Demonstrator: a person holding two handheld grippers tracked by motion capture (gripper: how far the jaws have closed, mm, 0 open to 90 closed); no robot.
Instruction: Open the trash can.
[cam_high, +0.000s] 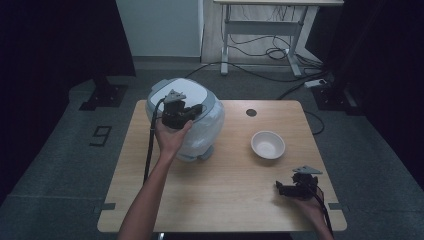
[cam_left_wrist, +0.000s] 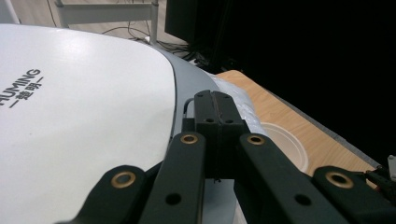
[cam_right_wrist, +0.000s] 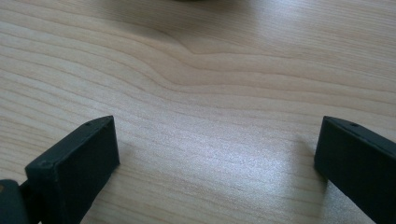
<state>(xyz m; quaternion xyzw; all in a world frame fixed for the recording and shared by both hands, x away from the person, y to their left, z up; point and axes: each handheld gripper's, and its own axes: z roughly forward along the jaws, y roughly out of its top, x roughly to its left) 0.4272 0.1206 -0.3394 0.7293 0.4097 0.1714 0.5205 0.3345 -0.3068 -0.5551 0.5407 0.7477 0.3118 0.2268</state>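
Left gripper (cam_high: 196, 109), fingers (cam_left_wrist: 215, 122) clenched empty, rests atop the rice cooker (cam_high: 210, 125), lid front at three o'clock; right gripper (cam_high: 281, 188) released on the tabletop (cam_high: 225, 190).

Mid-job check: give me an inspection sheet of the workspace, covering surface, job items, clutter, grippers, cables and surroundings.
Surface: wooden table, with a round dark hole near the far edge.
Job's things: rice cooker, lid down; white bowl, empty, standing apart to its right.
Clutter: nothing seen.
Grippers: left gripper shut, over the cooker's lid edge; right gripper open, resting on the table.
Cables: one trails from each gripper; more on the floor.
Surroundings: desk frame behind, dark curtains.
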